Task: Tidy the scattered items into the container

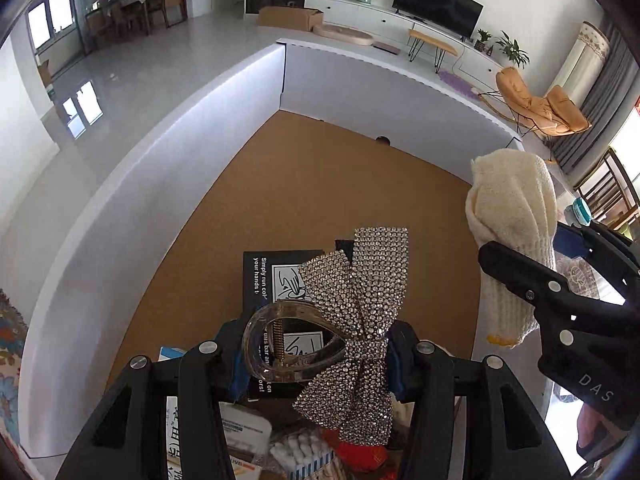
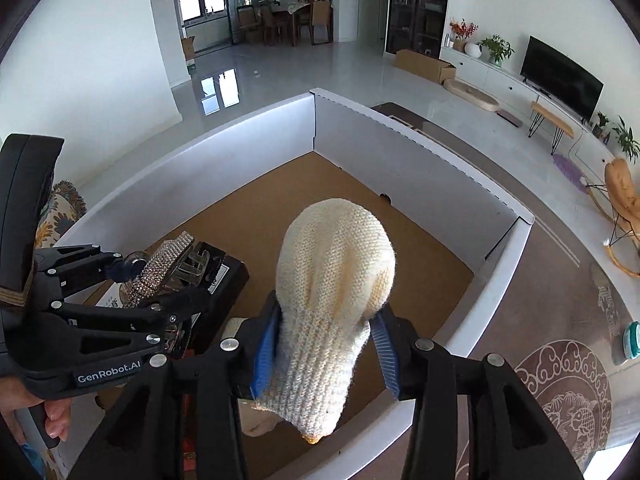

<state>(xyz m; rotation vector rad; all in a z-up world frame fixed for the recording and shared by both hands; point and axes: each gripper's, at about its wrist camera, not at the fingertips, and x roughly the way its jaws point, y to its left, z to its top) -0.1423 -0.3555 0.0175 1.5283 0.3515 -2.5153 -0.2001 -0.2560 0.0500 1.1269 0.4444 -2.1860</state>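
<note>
Hands at work over a white-walled box [image 1: 160, 184] with a brown floor, both claws poised above it. At left, the left claw [image 1: 316, 354] is clenched on a clear plastic hair clip [image 1: 280, 344] topped with a rhinestone bow [image 1: 352, 320]; the blue pads bear on the clip's body near its spring. Hard, slick and probably brittle, with stones that could shed, the clip is best held as it is, by the plastic frame and not by the bow. Beneath it, already in the box, lie a black carton [image 1: 272, 276], cotton swabs [image 1: 300, 454] and other small packs. At right, the right claw [image 2: 324, 350] has a cream knitted glove [image 2: 336, 272] between its fingers at the ribbed cuff; the left pad touches the knit while the right pad [image 2: 386, 354] stands off it, so the grip looks released. Soft, light and limp, the glove should drop harmlessly. A teal-lidded jar [image 2: 632, 344] waits on the patterned table [image 2: 560, 392] outside the box.
</note>
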